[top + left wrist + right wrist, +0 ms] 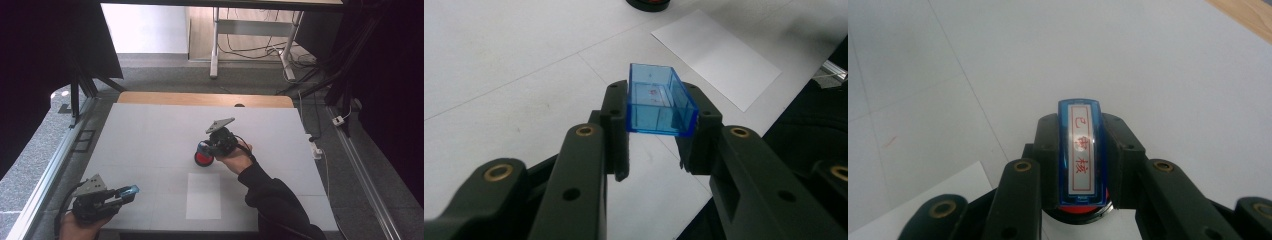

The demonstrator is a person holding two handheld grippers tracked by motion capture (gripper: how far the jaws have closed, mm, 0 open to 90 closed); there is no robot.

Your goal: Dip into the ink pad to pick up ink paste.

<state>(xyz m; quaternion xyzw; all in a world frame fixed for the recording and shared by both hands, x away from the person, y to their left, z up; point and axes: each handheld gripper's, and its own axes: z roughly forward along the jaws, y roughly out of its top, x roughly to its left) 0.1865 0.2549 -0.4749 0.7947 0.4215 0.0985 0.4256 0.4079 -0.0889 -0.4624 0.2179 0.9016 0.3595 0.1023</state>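
Observation:
In the high view my left gripper [127, 192] is at the table's front left corner, shut on a clear blue plastic cap [133, 190]. In the left gripper view the open-topped cap [659, 102] is pinched between the jaws of my left gripper [656, 131], above the table. My right gripper [206, 148] is near the table's middle, over a round red ink pad [202, 159]. It is shut on a blue stamp [1080, 155] with a white label and red characters. Just under the stamp lies the red pad [1079, 215] in its black case; whether they touch I cannot tell.
A white sheet of paper [203, 196] lies on the white table [150, 130] in front of the ink pad, between the two hands. The sheet [719, 55] and the pad's edge [649, 4] show beyond the cap. Cables and table legs stand past the far edge.

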